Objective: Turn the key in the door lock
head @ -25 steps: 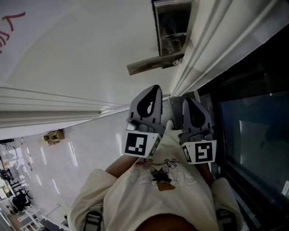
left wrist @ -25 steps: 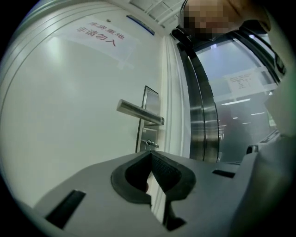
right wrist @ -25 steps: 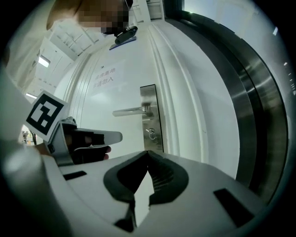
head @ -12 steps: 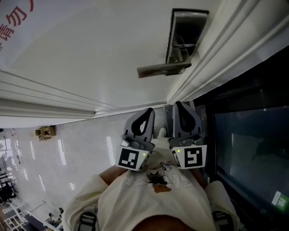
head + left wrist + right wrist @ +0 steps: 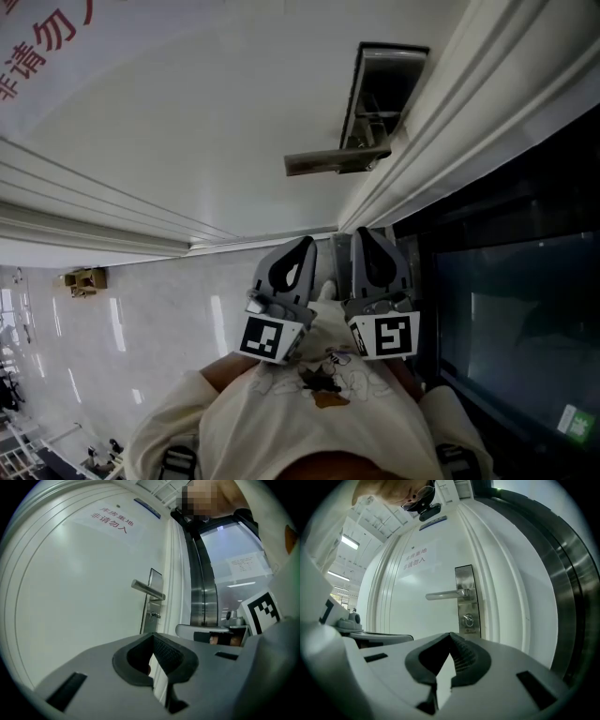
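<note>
Key (image 5: 467, 618): seated in the lock cylinder on the lower part of the steel lock plate (image 5: 464, 576), directly below the lever handle (image 5: 445, 594). A small loop hangs from the key. The handle projects level to the left from the plate. The plate is mounted near the right edge of the white door (image 5: 417, 616), which is closed against its frame. In the left gripper view the key (image 5: 153, 615) shows at the same station under the handle (image 5: 147, 589).

Left tool (image 5: 152, 638): narrow, with the ribbed pads closed against each other at the tips and gripping no object. It points level toward the door and is well apart from the key.

Right tool (image 5: 450, 637): narrow, with the pads meeting at the tips and gripping no object. It points level at the door, with the lock plate straight ahead and far from the tips.

Head view: the left tool (image 5: 306, 244) and the right tool (image 5: 363, 236) lie side by side, near each other and close to the person's cream shirt (image 5: 309, 412). Both are short of the door (image 5: 187, 122). The handle (image 5: 333, 161) and plate (image 5: 380, 84) lie farther off.

A sign (image 5: 111, 521) with red characters is fixed high on the door. A dark glass panel (image 5: 506, 309) adjoins the frame on the right. A glossy pale floor (image 5: 141, 319) extends to the left.
</note>
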The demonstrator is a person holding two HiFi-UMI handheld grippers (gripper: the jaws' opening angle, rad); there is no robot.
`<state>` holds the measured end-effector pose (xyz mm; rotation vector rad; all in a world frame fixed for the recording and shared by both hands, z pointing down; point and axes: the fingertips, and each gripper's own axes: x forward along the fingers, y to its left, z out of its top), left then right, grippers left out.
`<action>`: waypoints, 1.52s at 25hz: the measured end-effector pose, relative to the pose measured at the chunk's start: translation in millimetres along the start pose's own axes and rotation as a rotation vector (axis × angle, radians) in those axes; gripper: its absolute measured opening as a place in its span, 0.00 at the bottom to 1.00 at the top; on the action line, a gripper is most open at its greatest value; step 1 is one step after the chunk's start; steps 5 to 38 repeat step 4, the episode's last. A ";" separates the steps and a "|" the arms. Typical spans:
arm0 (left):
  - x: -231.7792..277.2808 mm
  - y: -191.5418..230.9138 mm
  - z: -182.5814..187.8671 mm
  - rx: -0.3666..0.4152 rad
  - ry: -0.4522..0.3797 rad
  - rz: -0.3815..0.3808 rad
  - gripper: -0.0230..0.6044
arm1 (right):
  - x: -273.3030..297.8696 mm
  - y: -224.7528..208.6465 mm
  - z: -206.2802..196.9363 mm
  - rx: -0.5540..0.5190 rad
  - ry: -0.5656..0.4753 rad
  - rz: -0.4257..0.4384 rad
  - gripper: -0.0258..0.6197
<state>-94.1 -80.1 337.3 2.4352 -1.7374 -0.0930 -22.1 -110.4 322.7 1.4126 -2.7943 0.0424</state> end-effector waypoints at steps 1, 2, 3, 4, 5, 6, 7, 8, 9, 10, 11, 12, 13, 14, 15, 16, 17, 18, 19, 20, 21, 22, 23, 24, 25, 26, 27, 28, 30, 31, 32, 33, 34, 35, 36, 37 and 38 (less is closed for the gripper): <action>-0.8 -2.0 1.1 0.002 -0.004 -0.005 0.05 | -0.4 -0.2 0.4 -0.001 0.000 0.000 0.05; -1.6 -3.7 2.2 0.001 -0.006 -0.009 0.05 | -0.7 -0.4 1.0 -0.004 0.001 0.000 0.05; -2.3 -5.3 3.1 -0.003 -0.006 -0.010 0.05 | -0.9 -0.6 1.7 -0.007 0.001 0.000 0.05; -3.0 -6.7 3.9 -0.008 -0.005 -0.012 0.05 | -1.0 -0.8 2.4 -0.010 0.002 0.001 0.05; -3.0 -6.7 3.9 -0.008 -0.005 -0.012 0.05 | -1.0 -0.8 2.4 -0.010 0.002 0.001 0.05; -3.0 -6.7 3.9 -0.008 -0.005 -0.012 0.05 | -1.0 -0.8 2.4 -0.010 0.002 0.001 0.05; -3.0 -6.7 3.9 -0.008 -0.005 -0.012 0.05 | -1.0 -0.8 2.4 -0.010 0.002 0.001 0.05; -3.0 -6.7 3.9 -0.008 -0.005 -0.012 0.05 | -1.0 -0.8 2.4 -0.010 0.002 0.001 0.05; -3.0 -6.7 3.9 -0.008 -0.005 -0.012 0.05 | -1.0 -0.8 2.4 -0.010 0.002 0.001 0.05; -3.0 -6.7 3.9 -0.008 -0.005 -0.012 0.05 | -1.0 -0.8 2.4 -0.010 0.002 0.001 0.05; -3.0 -6.7 3.9 -0.008 -0.005 -0.012 0.05 | -1.0 -0.8 2.4 -0.010 0.002 0.001 0.05; -3.0 -6.7 3.9 -0.008 -0.005 -0.012 0.05 | -1.0 -0.8 2.4 -0.010 0.002 0.001 0.05; -3.0 -6.7 3.9 -0.008 -0.005 -0.012 0.05 | -1.0 -0.8 2.4 -0.010 0.002 0.001 0.05; -3.0 -6.7 3.9 -0.008 -0.005 -0.012 0.05 | -1.0 -0.8 2.4 -0.010 0.002 0.001 0.05; -3.0 -6.7 3.9 -0.008 -0.005 -0.012 0.05 | -1.0 -0.8 2.4 -0.010 0.002 0.001 0.05; -3.0 -6.7 3.9 -0.008 -0.005 -0.012 0.05 | -1.0 -0.8 2.4 -0.010 0.002 0.001 0.05; -3.0 -6.7 3.9 -0.008 -0.005 -0.012 0.05 | -1.0 -0.8 2.4 -0.010 0.002 0.001 0.05; -3.0 -6.7 3.9 -0.008 -0.005 -0.012 0.05 | -1.0 -0.8 2.4 -0.010 0.002 0.001 0.05; -3.0 -6.7 3.9 -0.008 -0.005 -0.012 0.05 | -1.0 -0.8 2.4 -0.010 0.002 0.001 0.05; -3.0 -6.7 3.9 -0.008 -0.005 -0.012 0.05 | -1.0 -0.8 2.4 -0.010 0.002 0.001 0.05; -3.0 -6.7 3.9 -0.008 -0.005 -0.012 0.05 | -1.0 -0.8 2.4 -0.010 0.002 0.001 0.05; -3.0 -6.7 3.9 -0.008 -0.005 -0.012 0.05 | -1.0 -0.8 2.4 -0.010 0.002 0.001 0.05; -3.0 -6.7 3.9 -0.008 -0.005 -0.012 0.05 | -1.0 -0.8 2.4 -0.010 0.002 0.001 0.05; -3.0 -6.7 3.9 -0.008 -0.005 -0.012 0.05 | -1.0 -0.8 2.4 -0.010 0.002 0.001 0.05; -3.0 -6.7 3.9 -0.008 -0.005 -0.012 0.05 | -1.0 -0.8 2.4 -0.010 0.002 0.001 0.05; -3.0 -6.7 3.9 -0.008 -0.005 -0.012 0.05 | -1.0 -0.8 2.4 -0.010 0.002 0.001 0.05; -3.0 -6.7 3.9 -0.008 -0.005 -0.012 0.05 | -1.0 -0.8 2.4 -0.010 0.002 0.001 0.05; -3.0 -6.7 3.9 -0.008 -0.005 -0.012 0.05 | -1.0 -0.8 2.4 -0.010 0.002 0.001 0.05; -3.0 -6.7 3.9 -0.008 -0.005 -0.012 0.05 | -1.0 -0.8 2.4 -0.010 0.002 0.001 0.05; -3.0 -6.7 3.9 -0.008 -0.005 -0.012 0.05 | -1.0 -0.8 2.4 -0.010 0.002 0.001 0.05; -3.0 -6.7 3.9 -0.008 -0.005 -0.012 0.05 | -1.0 -0.8 2.4 -0.010 0.002 0.001 0.05; -3.0 -6.7 3.9 -0.008 -0.005 -0.012 0.05 | -1.0 -0.8 2.4 -0.010 0.002 0.001 0.05; -3.0 -6.7 3.9 -0.008 -0.005 -0.012 0.05 | -1.0 -0.8 2.4 -0.010 0.002 0.001 0.05; -3.0 -6.7 3.9 -0.008 -0.005 -0.012 0.05 | -1.0 -0.8 2.4 -0.010 0.002 0.001 0.05; -3.0 -6.7 3.9 -0.008 -0.005 -0.012 0.05 | -1.0 -0.8 2.4 -0.010 0.002 0.001 0.05; -3.0 -6.7 3.9 -0.008 -0.005 -0.012 0.05 | -1.0 -0.8 2.4 -0.010 0.002 0.001 0.05; -3.0 -6.7 3.9 -0.008 -0.005 -0.012 0.05 | -1.0 -0.8 2.4 -0.010 0.002 0.001 0.05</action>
